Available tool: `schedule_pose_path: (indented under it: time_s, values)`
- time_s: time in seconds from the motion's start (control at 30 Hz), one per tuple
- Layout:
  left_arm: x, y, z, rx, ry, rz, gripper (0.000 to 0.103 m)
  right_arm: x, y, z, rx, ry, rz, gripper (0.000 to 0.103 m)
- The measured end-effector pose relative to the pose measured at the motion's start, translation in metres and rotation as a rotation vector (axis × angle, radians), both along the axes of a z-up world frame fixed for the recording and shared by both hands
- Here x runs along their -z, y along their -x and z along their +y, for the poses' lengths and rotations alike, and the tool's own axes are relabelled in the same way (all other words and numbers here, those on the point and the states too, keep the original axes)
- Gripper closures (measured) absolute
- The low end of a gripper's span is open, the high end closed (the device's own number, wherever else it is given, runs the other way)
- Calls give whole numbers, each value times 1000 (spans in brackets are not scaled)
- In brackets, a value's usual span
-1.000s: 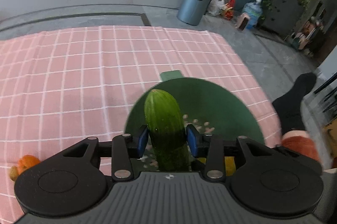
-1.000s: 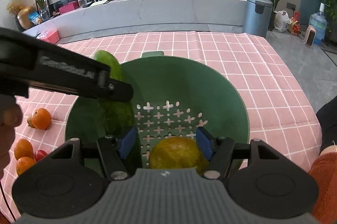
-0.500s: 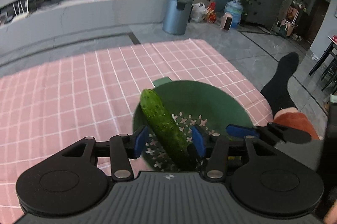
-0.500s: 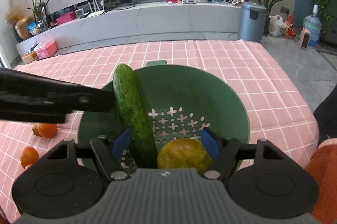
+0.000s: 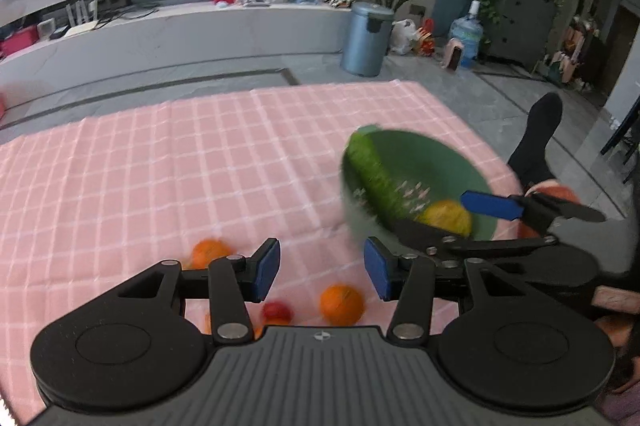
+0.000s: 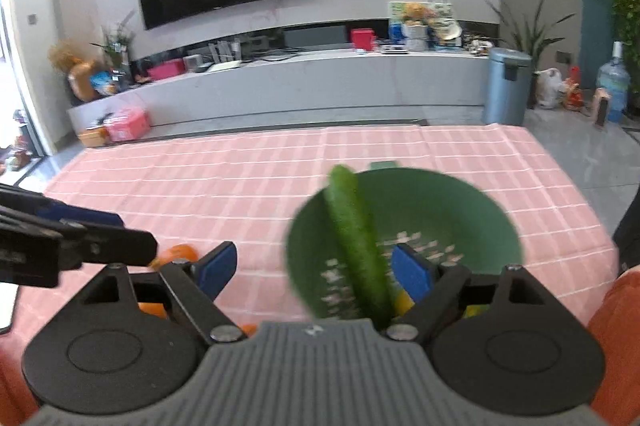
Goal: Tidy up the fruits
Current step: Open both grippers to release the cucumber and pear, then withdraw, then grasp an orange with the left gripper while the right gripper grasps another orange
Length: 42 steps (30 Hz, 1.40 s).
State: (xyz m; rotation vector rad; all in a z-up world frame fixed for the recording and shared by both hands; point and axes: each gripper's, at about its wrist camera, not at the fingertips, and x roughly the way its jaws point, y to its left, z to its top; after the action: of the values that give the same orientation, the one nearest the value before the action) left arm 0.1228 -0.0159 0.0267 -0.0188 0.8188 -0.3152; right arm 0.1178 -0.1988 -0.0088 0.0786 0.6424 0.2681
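Note:
A green colander bowl [image 5: 448, 162] [image 6: 460, 202] stands on the pink checked cloth at the right. A cucumber [image 5: 376, 178] [image 6: 356, 246] leans in it, beside a yellow fruit [image 5: 446, 216]. My left gripper [image 5: 322, 268] is open and empty, left of the bowl, over loose oranges [image 5: 342, 304] [image 5: 208, 252] and a small red fruit [image 5: 276, 311]. My right gripper [image 6: 312, 270] is open and empty at the bowl's near left rim; it also shows in the left wrist view [image 5: 492, 206].
The pink cloth [image 5: 180, 162] covers the floor; bare grey floor lies beyond its far and right edges. A person's black-socked leg [image 5: 536, 142] lies right of the bowl. A grey bin [image 5: 368, 40] and a low white bench [image 6: 320, 82] stand far back.
My left gripper has let go of the cucumber, which now lies in the bowl, and has pulled back to the left over the oranges. My right gripper has drawn back and opened wider.

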Motion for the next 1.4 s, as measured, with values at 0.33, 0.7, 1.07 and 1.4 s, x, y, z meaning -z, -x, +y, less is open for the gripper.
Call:
schedule_pose_path:
  time_s: [0.33,0.7,1.07,1.4]
  values:
    - [37,27,21,-25,13,88,46,23,25,30,-75,19,108,30]
    - [77,27,17,-82,-22,119,46,56,0,34,-88,0,241,45]
    - [87,21,14,-137,-20,166,46,73,-28,39,-95,-15,327,46]
    - [94,17,8,-167,-43,173,47,82,-41,50,-112,-9,370,59]
